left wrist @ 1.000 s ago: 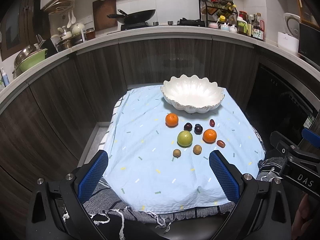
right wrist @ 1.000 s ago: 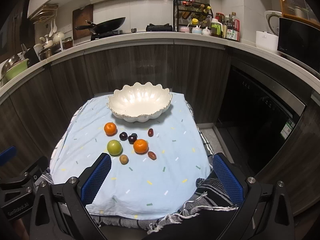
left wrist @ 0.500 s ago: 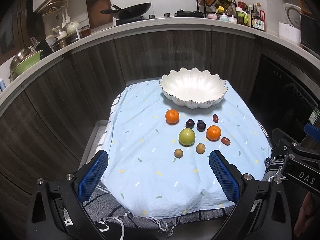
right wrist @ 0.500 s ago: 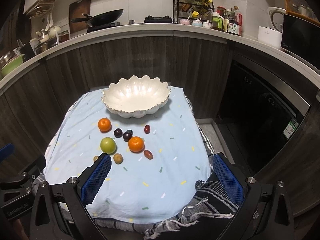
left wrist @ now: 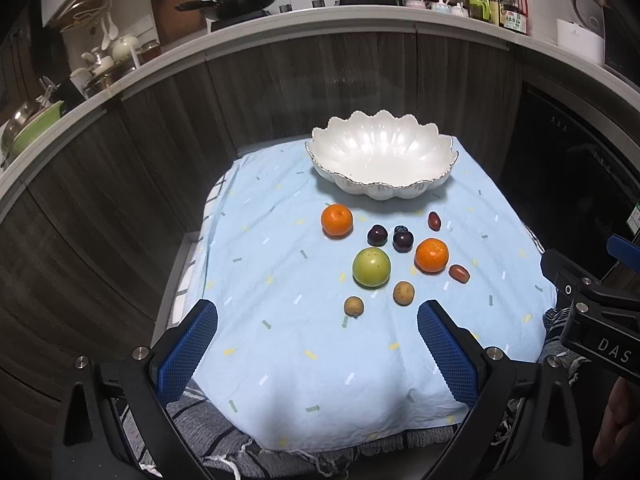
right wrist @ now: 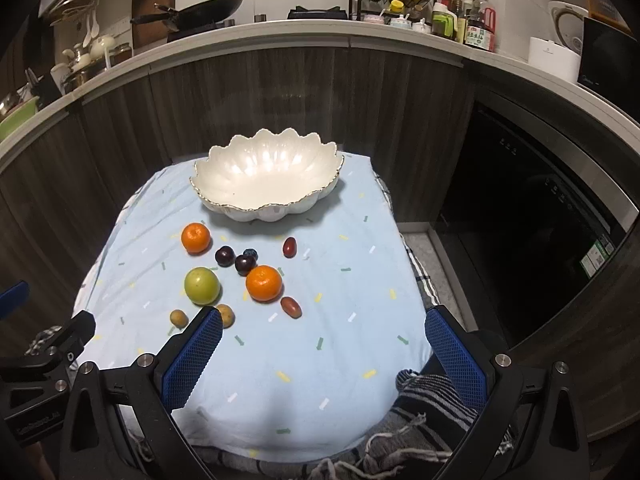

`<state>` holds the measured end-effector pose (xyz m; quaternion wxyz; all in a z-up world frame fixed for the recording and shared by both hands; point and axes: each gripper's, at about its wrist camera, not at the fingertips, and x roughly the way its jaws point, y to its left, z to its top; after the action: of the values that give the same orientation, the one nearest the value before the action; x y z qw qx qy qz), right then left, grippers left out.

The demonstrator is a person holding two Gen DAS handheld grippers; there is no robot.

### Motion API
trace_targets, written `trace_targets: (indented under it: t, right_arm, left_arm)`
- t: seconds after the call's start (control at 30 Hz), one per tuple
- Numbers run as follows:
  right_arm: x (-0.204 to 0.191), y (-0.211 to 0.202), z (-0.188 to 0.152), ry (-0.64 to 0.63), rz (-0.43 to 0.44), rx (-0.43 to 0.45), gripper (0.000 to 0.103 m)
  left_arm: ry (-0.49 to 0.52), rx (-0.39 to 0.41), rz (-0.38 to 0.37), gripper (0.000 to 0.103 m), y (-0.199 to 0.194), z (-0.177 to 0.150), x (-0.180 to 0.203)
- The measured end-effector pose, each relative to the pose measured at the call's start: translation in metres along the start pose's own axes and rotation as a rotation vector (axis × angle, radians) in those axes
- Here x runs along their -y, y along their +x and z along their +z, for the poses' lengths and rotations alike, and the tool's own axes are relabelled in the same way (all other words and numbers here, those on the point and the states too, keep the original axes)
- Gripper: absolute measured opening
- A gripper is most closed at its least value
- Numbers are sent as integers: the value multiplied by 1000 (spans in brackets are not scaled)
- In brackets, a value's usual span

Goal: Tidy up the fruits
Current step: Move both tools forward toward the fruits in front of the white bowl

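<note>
A low surface draped in a pale blue cloth (left wrist: 280, 320), on which a white scalloped bowl (left wrist: 382, 160) and scattered fruits (left wrist: 371, 267) are set.

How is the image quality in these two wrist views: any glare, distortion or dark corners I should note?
Left wrist view: strong fisheye bending of the white countertop edge, black vignette in the corners, soft glare inside the white scalloped ceramic bowl, fruit sharp. Right wrist view: same bending and vignette, glare in the bowl, the dark oven front nearly lost in shadow, and the open right claw hiding part of a small tan round fruit.
</note>
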<state>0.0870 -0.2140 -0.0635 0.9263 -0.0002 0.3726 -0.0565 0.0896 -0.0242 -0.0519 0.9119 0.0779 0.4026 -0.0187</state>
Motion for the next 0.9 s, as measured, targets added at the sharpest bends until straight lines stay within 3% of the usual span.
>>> trace_targets:
  t: [0.9]
  right_arm:
    - [-10, 84, 7, -53, 4, -110, 102]
  left_arm:
    - [10, -133, -42, 99, 91, 10, 6]
